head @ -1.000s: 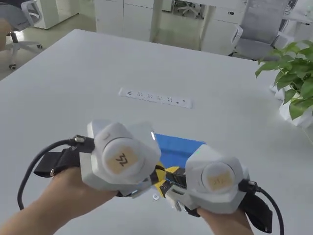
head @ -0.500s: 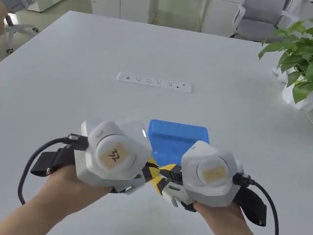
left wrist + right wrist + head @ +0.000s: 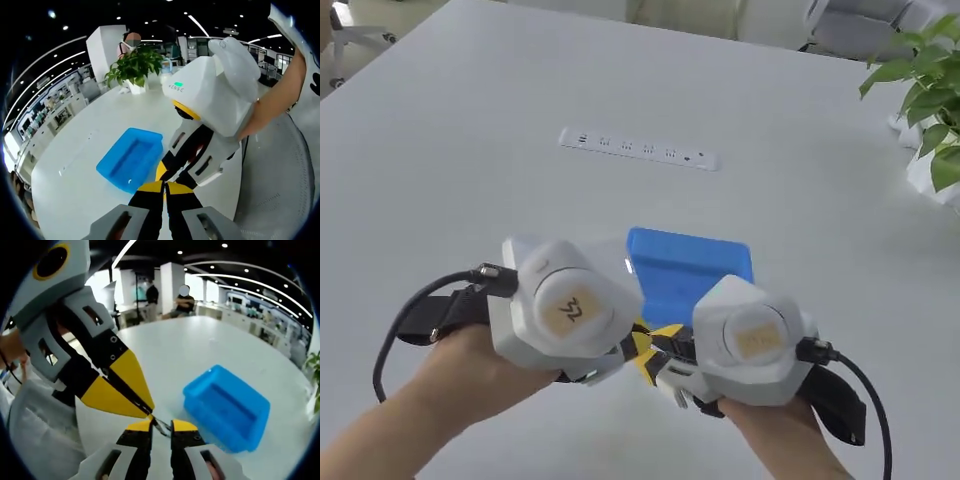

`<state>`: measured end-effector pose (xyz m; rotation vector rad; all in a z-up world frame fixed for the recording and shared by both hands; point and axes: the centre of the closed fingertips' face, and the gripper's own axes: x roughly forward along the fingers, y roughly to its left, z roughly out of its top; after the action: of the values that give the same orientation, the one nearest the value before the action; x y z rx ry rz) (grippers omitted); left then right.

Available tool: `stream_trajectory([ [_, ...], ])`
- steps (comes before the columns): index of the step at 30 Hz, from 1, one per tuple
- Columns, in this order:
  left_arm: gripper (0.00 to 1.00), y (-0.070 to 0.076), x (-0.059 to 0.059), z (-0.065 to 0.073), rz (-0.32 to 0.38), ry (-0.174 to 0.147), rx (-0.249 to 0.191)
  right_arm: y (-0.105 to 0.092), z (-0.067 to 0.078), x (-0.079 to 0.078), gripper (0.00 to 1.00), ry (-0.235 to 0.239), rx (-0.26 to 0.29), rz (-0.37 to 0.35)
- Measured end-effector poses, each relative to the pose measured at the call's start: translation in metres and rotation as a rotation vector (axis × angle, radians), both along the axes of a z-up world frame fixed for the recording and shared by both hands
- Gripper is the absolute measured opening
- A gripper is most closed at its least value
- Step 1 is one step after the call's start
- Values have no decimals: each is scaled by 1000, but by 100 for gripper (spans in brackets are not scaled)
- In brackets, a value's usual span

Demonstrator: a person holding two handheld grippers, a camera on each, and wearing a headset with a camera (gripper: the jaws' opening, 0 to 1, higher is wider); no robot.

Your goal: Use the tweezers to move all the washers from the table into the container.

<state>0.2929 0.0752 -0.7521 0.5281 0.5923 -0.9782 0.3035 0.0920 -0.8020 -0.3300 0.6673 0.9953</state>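
The blue container [image 3: 690, 262] stands open on the white table, just beyond both grippers. The left gripper [image 3: 645, 345] and the right gripper [image 3: 662, 366] meet tip to tip in front of it. In the right gripper view, thin dark tweezers [image 3: 127, 390] run between the yellow jaws of the left gripper [image 3: 147, 412], which is shut on them. Their tip reaches into the narrow gap of the right gripper [image 3: 161, 429], whose jaws close on it. The left gripper [image 3: 165, 187] has the container [image 3: 131, 157] ahead on its left. The gripper bodies hide any washers.
A white power strip [image 3: 638, 148] lies farther back on the table [image 3: 470, 120]. A potted plant [image 3: 930, 100] stands at the right edge. Cables trail from both grippers toward the person's arms.
The head camera has tilted, so the container shows more fully. Both grippers stay tip to tip near it. A small washer seen under them a second ago is now hidden.
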Motion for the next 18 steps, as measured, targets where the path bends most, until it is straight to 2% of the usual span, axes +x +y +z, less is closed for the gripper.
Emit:
stream_trajectory([
  [6, 0, 0, 2, -1, 6, 5, -15, 0, -2, 1, 9, 2, 2, -3],
  [11, 0, 0, 0, -2, 0, 23, -22, 1, -5, -2, 8, 17, -2, 18],
  [13, 0, 0, -1, -3, -6, 26, -20, 3, -6, -3, 7, 9, -8, 35],
  [18, 0, 0, -3, -3, -12, 12, -2, 3, -6, -3, 5, -33, -37, 42],
])
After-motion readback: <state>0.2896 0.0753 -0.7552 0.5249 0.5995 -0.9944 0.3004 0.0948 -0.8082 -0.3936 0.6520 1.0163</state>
